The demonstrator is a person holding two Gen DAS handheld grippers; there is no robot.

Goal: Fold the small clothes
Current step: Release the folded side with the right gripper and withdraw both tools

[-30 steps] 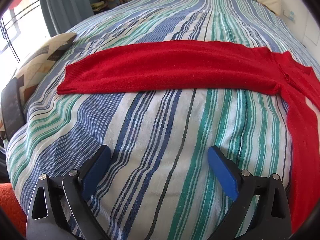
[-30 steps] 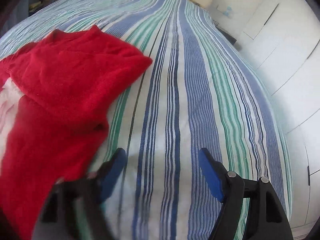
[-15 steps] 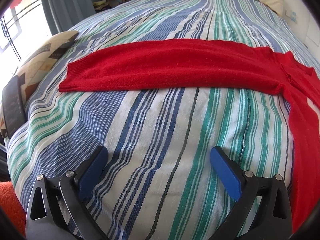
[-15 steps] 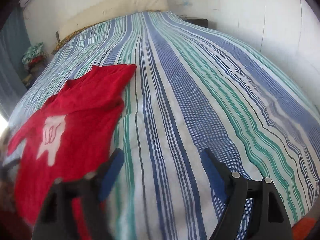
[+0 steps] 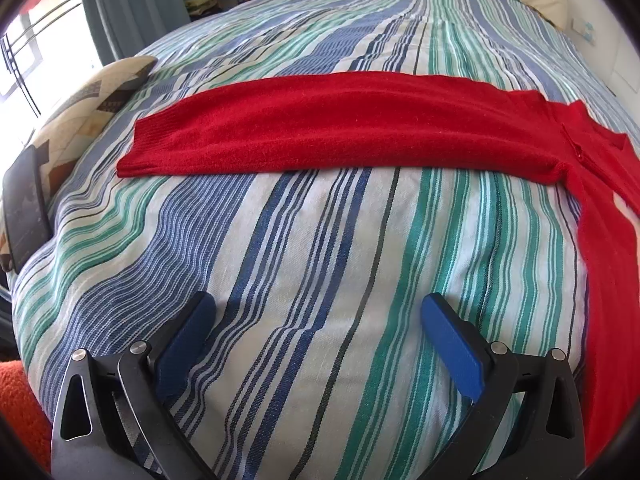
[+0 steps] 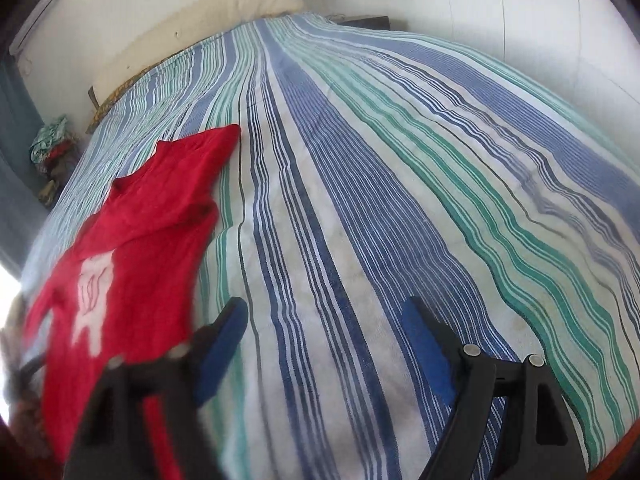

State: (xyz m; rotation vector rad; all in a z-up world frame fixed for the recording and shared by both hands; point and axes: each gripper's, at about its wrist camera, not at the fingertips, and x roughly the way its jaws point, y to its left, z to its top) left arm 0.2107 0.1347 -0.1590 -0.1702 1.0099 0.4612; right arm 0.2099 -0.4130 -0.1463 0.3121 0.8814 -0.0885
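Your left claw (image 5: 316, 312) gapes wide, empty, just short of the red knitted sweater (image 5: 340, 128). Your right claw (image 6: 324, 316) is wide too, beside that sweater on the striped bed (image 6: 400, 160).

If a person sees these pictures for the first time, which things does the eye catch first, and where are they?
First comes the red sweater, spread flat on the striped bedcover, one long sleeve stretched across the left wrist view; a white design shows on its front at the left of the right wrist view. Next are the blue pads of the left gripper and right gripper, open and empty above the cover.
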